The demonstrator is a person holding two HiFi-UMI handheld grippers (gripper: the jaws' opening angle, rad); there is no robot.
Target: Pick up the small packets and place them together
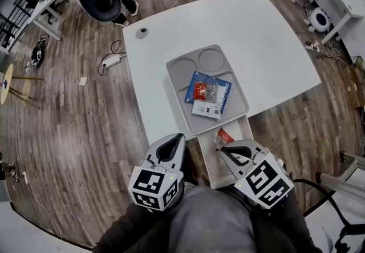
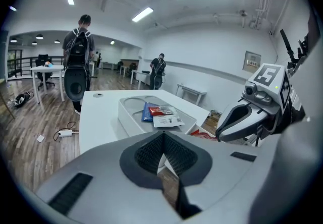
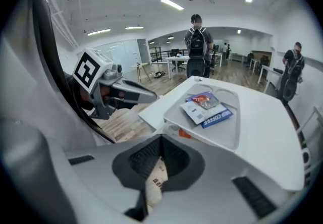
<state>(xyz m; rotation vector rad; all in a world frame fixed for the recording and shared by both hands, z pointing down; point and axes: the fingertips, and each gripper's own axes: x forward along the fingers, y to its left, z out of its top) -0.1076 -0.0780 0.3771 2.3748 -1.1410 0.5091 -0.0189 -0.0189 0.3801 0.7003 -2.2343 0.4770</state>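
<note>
Right now the right gripper has its tongs pinched on a small pale packet with dark print, close to the table's near edge. The left gripper hangs beside it, tongs pressed together with nothing between them. On the white table sits a grey tray with three packets bunched together: a blue coffee packet, a red-and-clear packet lying on it, and a white packet overlapping its near end. Another red packet lies in a white box just beside the tray.
</note>
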